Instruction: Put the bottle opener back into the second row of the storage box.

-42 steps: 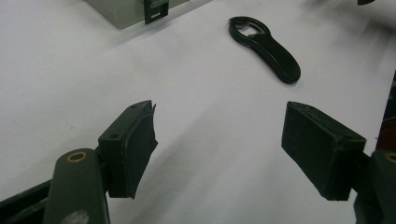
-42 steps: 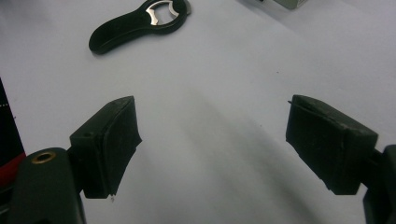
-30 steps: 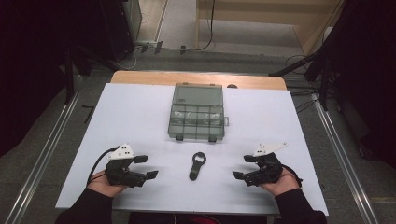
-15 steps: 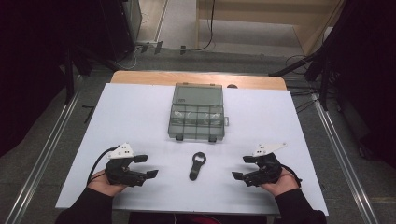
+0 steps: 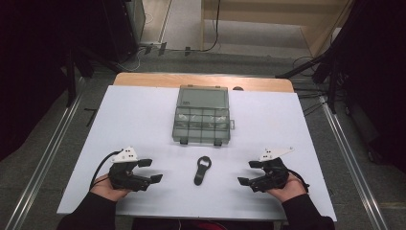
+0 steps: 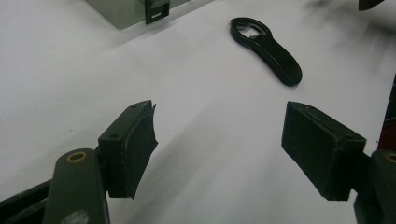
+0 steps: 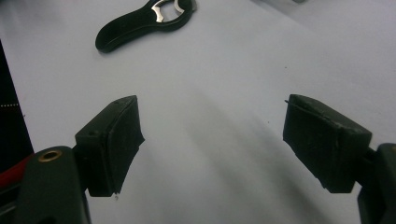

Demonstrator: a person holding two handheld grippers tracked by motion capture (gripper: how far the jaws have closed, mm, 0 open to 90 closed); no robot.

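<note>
Resting low on the white table (image 5: 143, 120), left gripper (image 5: 149, 171) and right gripper (image 5: 249, 172) both spread wide, holding nothing, flat black bottle opener (image 5: 202, 170) between them, at 6 o'clock of the clear plastic compartment box (image 5: 202, 115), matte rubber-like pads (image 6: 140, 140).

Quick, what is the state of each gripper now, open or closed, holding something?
Left gripper: open, holding nothing; it rests on the white table.
Right gripper: open, holding nothing; the bottle opener lies untouched between the two.
</note>
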